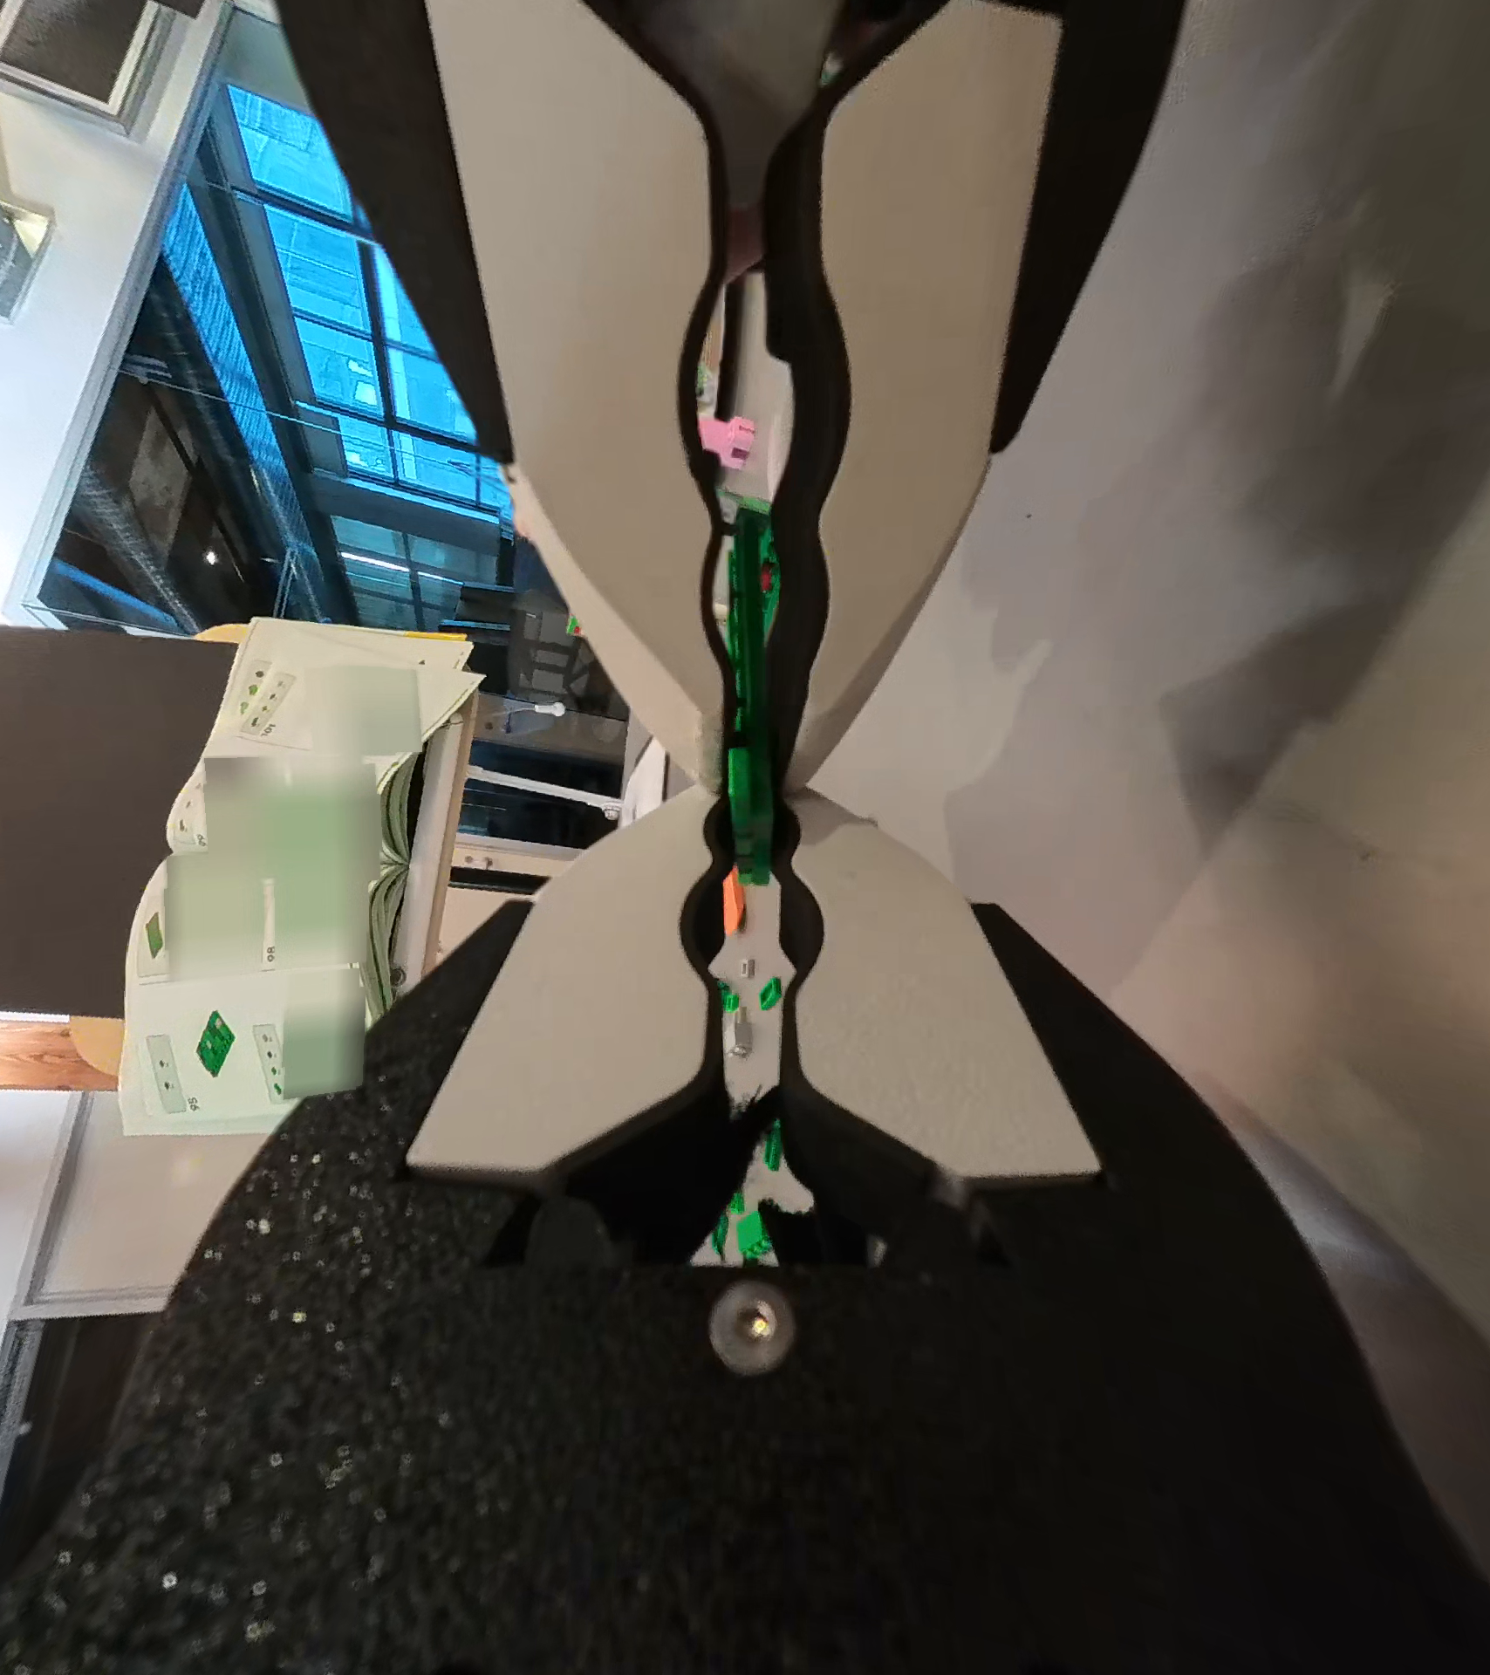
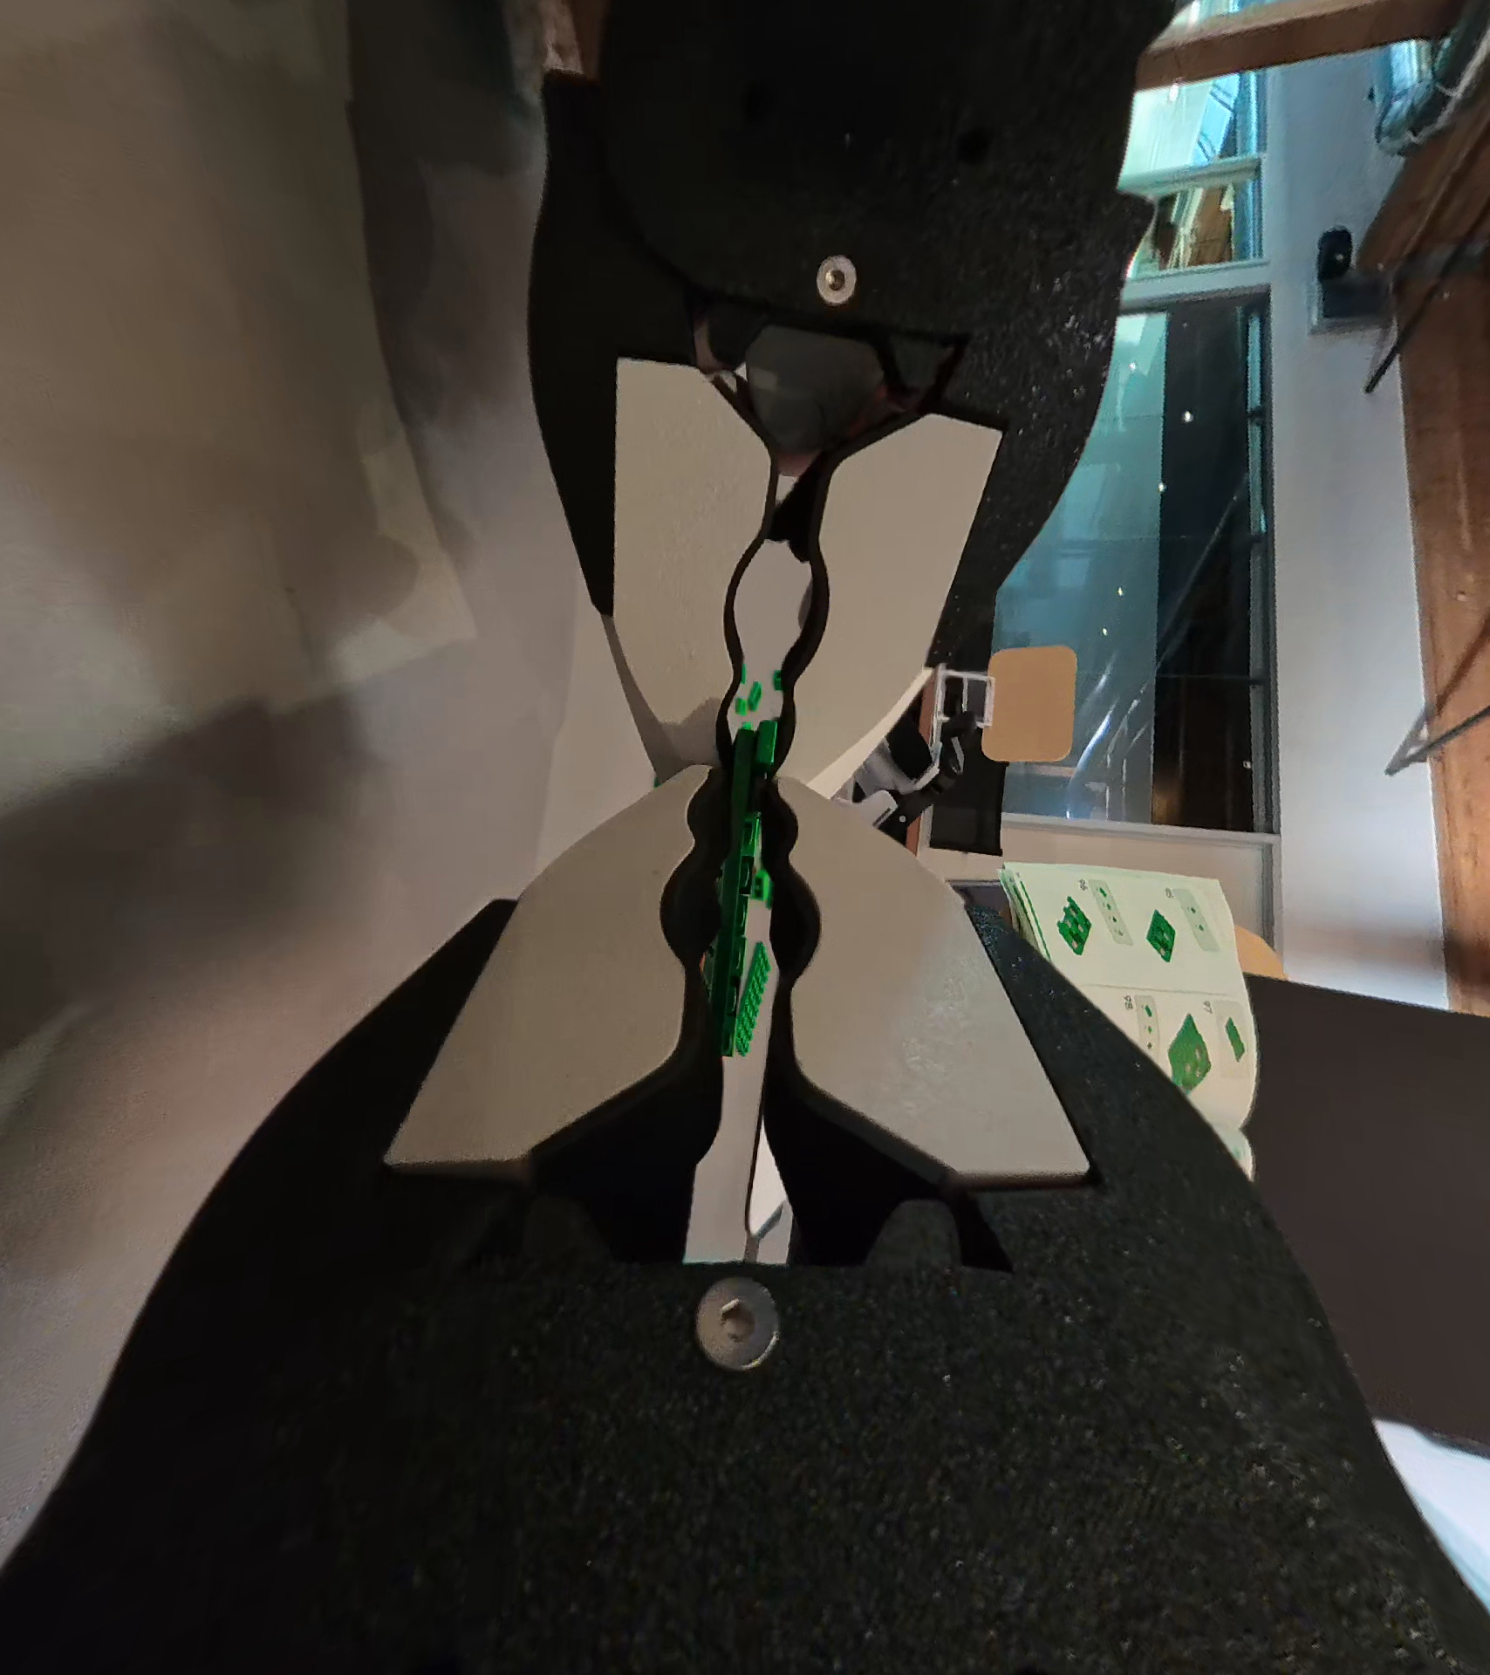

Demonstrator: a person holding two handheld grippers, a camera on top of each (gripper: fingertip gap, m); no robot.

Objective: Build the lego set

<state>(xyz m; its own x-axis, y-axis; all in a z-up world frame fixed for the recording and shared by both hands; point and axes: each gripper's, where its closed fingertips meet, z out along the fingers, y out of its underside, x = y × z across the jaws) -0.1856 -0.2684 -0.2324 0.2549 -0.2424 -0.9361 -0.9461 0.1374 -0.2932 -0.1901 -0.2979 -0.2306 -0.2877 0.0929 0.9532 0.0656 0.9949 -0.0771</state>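
left gripper (image 1: 746,798): nearest in the left wrist view. Fingers pressed together on the near end of the green plate assembly (image 1: 749,725), which we see edge-on.
right gripper (image 2: 746,798): nearest in the right wrist view. Also pinching the same green plate assembly (image 2: 746,870), from the opposite end. The two grippers meet tip to tip.
assembly position: held in the air between the two grippers, edge toward both cameras, off the white table (image 1: 1267,634).
handling: we judge it light and stiff, thin stacked plates. Smooth plastic will likely slip under a weak pinch. Layers could pop apart if we bend or twist it.
where to hold: by the flat faces near each end, as now. We'd keep the pinch square to the plates and avoid levering on one layer.
loose parts: beyond the fingers, small green pieces (image 1: 769,992), an orange piece (image 1: 732,897) and, farther off, a pink piece (image 1: 728,435) lie on the table.
instruction booklet (image 1: 270,888): far left in the left view, open; in the right view the instruction booklet (image 2: 1131,988) sits right.
risk: the tips crowd each other, so there is little room to regrip.
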